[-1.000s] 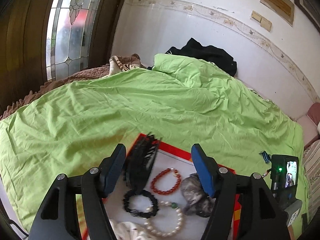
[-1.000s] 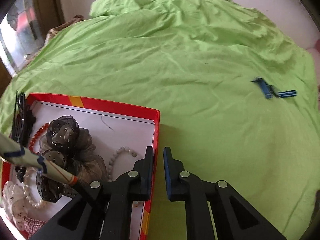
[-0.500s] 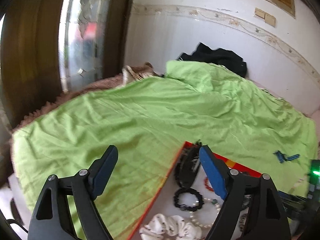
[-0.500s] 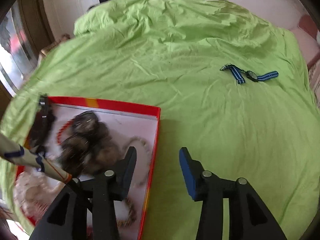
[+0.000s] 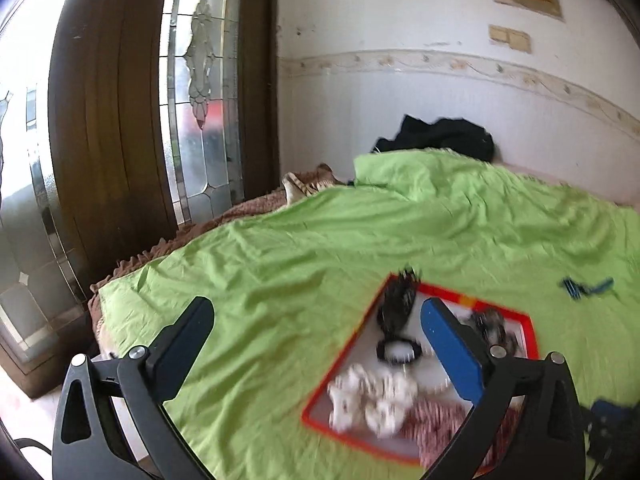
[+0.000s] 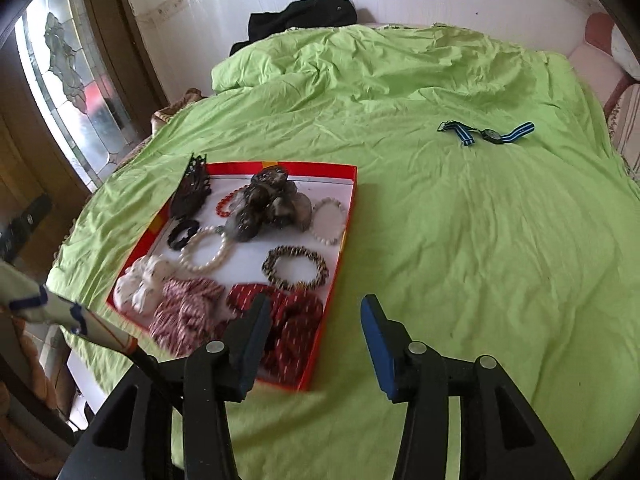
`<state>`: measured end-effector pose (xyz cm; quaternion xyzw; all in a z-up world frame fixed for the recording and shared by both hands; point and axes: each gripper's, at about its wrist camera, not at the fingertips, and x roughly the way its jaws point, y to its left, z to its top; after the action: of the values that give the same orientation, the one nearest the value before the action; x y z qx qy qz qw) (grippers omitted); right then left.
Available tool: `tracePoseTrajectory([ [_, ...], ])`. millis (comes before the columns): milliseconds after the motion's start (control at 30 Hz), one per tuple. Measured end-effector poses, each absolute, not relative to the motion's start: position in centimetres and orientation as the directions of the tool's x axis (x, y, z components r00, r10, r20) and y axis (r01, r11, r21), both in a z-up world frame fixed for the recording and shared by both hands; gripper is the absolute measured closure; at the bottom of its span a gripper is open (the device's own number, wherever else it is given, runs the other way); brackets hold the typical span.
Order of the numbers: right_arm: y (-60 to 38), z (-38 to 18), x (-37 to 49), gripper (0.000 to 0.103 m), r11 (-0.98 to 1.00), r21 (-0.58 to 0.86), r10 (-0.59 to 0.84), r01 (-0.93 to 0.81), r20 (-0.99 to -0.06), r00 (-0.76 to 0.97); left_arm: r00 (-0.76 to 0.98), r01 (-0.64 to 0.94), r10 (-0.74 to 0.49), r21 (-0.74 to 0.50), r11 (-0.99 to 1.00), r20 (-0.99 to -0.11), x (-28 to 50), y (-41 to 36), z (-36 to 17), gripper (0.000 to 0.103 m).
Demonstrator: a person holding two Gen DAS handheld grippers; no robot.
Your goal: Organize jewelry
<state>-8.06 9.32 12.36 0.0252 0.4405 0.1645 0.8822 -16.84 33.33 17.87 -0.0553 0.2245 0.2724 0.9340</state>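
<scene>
both sets of jaws are opening with nothing between them, the left gripper (image 5: 316, 344) spread wide over the green bedspread (image 5: 320, 240), the right gripper (image 6: 314, 330) half apart just beside the red tray (image 6: 352, 196) of bracelets and scrunchies, the striped-strap watch (image 6: 490, 133) lying well apart on the cover.

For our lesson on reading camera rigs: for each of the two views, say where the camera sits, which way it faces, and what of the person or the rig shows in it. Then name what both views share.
Left wrist: on the left gripper, looking across the green bedspread toward the door and wall; its two fingers, opening, hold nothing.
Right wrist: on the right gripper, looking down over the red tray and striped watch; its fingers, opening, hold nothing; a sleeve shows lower left.
Shared: bedspread, tray, watch, the black garment.
</scene>
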Motion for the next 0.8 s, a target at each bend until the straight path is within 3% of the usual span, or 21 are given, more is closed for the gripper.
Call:
tracePoseTrajectory([
  [800,8.1,13.0,-16.8,0.043,0.940,0.087,0.287,-0.330,-0.723,0.628,0.712,-0.413,0.390,0.101,0.905,-0.584,-23.2,27.2,17.0,0.000],
])
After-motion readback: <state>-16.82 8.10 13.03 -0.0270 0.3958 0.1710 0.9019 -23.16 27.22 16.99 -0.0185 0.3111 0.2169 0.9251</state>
